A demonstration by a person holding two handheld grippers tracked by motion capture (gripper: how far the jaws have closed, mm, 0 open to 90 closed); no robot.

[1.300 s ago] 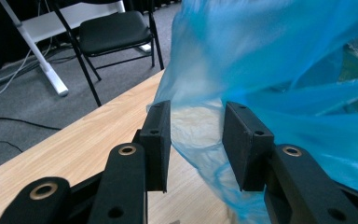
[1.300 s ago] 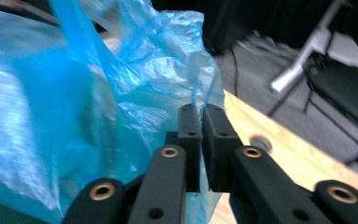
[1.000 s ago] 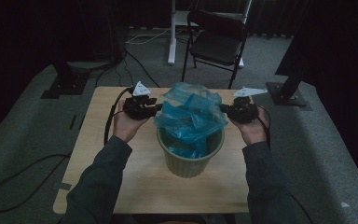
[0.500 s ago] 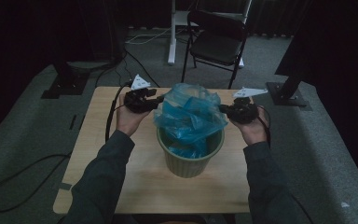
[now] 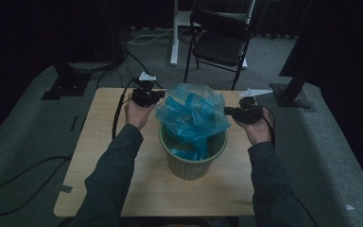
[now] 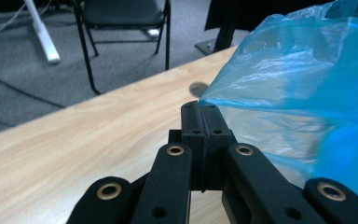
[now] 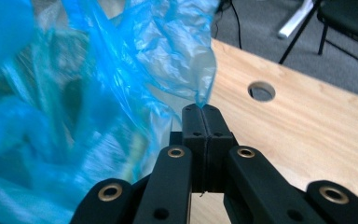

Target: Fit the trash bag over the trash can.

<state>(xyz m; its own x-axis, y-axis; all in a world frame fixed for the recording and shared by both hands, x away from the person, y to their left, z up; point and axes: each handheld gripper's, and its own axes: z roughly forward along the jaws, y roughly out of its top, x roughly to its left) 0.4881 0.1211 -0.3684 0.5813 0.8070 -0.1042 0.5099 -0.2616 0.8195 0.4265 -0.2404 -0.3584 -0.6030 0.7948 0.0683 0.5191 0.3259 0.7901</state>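
A pale green bin (image 5: 189, 161) stands mid-table with a crumpled blue plastic bag (image 5: 191, 113) billowing out of its top. My left gripper (image 5: 159, 95) is at the bag's far left side. In the left gripper view the jaws (image 6: 200, 109) have just been closing and now meet, pinching a corner of the bag's (image 6: 298, 70) edge at their tips. My right gripper (image 5: 227, 111) is at the bag's right side. In the right gripper view its jaws (image 7: 201, 112) are shut on a thin point of the bag's (image 7: 121, 70) film.
The wooden table (image 5: 104, 142) has a round hole (image 7: 261, 91) near its far right. Behind it stand a black folding chair (image 5: 217, 42) and a white post (image 5: 174, 38). Stand bases (image 5: 295, 94) and cables lie on the grey carpet.
The left hand has moved toward the table's far edge and in against the bag, and its jaws have gone from apart to shut on the bag's edge. The right hand has stayed put.
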